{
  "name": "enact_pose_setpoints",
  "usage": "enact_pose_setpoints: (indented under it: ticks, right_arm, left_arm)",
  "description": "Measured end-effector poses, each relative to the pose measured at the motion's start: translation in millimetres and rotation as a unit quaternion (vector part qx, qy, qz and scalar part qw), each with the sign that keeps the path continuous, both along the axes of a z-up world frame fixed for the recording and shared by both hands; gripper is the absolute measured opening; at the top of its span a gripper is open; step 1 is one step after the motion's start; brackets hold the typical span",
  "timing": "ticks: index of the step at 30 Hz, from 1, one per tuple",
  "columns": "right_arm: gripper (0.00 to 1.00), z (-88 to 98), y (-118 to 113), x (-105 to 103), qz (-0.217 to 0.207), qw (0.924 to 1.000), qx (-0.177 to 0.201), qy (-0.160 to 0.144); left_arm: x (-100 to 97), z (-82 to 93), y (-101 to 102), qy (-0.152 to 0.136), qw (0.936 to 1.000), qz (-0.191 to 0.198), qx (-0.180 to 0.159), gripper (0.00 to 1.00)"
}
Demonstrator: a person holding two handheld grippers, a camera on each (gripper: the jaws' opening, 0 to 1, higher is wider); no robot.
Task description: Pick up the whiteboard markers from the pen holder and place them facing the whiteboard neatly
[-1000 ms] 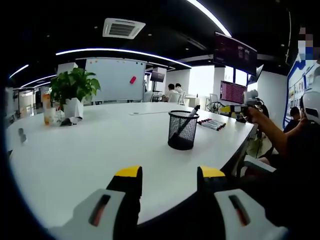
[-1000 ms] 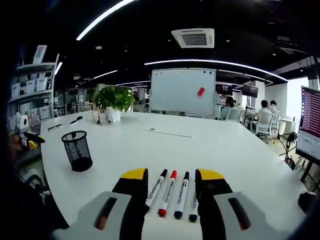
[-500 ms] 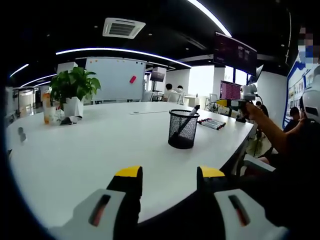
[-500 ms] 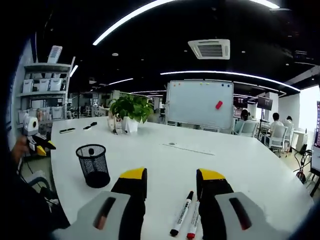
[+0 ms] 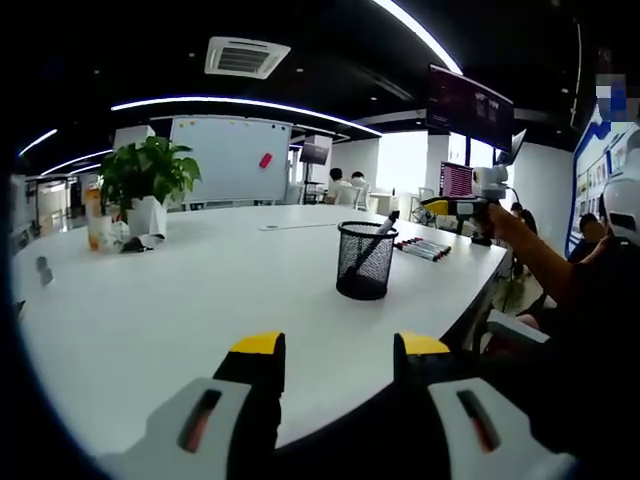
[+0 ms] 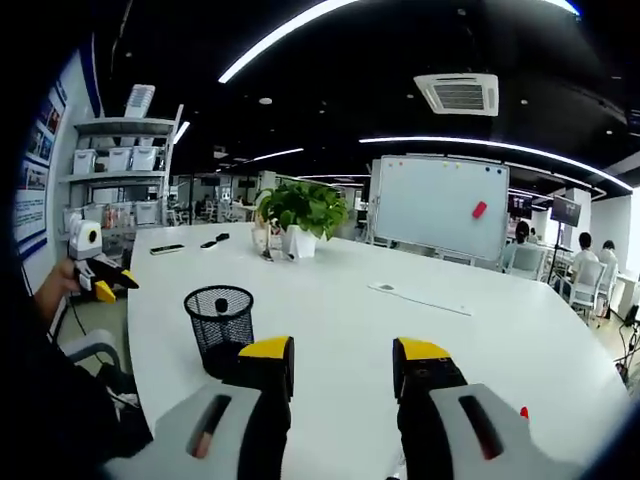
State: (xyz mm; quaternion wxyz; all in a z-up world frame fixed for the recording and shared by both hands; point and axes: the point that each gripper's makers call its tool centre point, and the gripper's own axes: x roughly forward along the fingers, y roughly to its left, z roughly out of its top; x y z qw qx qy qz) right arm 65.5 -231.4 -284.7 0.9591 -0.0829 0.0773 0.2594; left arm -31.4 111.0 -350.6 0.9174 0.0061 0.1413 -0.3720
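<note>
Now black mesh pen holder [image 5: 362, 259] upright; both hand-held grippers [image 5: 338, 362] [image 6: 343, 365] open, empty.

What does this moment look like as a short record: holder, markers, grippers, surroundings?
holder: black mesh pen holder upright on the white oval table, one dark marker leaning out of it
laid markers: row of markers flat on the table beyond the holder
left gripper: jaws open, empty
right gripper: jaws open, empty, above the table
background: wall whiteboard, potted green plant

Potted plant [image 5: 148, 185] on white table [image 5: 170, 300]
</note>
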Motion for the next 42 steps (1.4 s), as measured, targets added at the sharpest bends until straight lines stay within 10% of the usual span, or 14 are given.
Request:
enact_pose_setpoints:
  ticks: [21,42]
  right_arm:
    - [0.40,18.7,88,-10,0.120,0.9927,0.013,-0.006]
    - [0.31,-19.3,138,-10,0.187,0.9818,-0.014,0.026]
  left_arm:
    - [0.1,-4.4,5,0.004,1.0000,0.003,-0.004,0.45]
    - [0.8,-8.0,8,0.007,0.9999,0.007,-0.007,0.45]
